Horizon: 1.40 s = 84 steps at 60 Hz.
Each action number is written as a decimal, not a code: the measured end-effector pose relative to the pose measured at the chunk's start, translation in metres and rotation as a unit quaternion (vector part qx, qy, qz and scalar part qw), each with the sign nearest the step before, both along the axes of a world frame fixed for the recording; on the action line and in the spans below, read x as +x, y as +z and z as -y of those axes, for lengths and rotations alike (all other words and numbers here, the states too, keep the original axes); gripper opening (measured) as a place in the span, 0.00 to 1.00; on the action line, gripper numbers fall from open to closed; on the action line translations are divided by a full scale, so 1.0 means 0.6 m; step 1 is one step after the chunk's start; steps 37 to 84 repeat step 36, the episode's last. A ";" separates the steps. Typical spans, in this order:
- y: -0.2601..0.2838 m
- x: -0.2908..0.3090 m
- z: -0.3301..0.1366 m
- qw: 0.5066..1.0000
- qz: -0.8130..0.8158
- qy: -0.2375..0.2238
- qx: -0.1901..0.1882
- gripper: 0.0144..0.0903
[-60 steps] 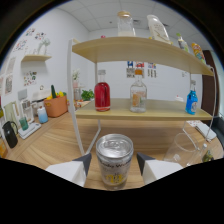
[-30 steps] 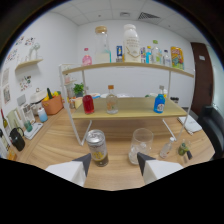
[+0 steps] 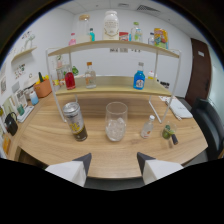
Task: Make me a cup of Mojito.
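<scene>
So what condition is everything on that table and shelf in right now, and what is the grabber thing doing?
Gripper: fingers open, holding nothing, drawn back from the table.
Can: standing on the table, free of the fingers; whether opened, cannot tell.
Glass: upright, with ice in the bottom.
Small clear bottle: standing, capped.
Red bottle: upright on the lower shelf.
Blue bottle: upright on the lower shelf.

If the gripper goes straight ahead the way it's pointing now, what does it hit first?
Probably the clear glass with ice in it, which stands on the table ahead of the open gripper, roughly centred between its fingers. The can stands off to one side. Depth is uncertain.
</scene>
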State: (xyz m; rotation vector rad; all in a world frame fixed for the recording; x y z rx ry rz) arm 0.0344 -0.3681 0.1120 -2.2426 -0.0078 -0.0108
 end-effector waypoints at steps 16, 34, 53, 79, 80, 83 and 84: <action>-0.002 0.000 0.015 1.000 0.010 0.012 -0.001 0.94; -0.002 0.001 0.019 1.000 0.021 0.018 -0.003 0.94; -0.002 0.000 0.019 1.000 0.020 0.018 -0.002 0.94; -0.002 0.000 0.019 1.000 0.020 0.018 -0.002 0.94; -0.002 0.000 0.019 1.000 0.020 0.018 -0.002 0.94; -0.002 0.000 0.019 1.000 0.020 0.018 -0.002 0.94; -0.002 0.000 0.019 1.000 0.020 0.018 -0.002 0.94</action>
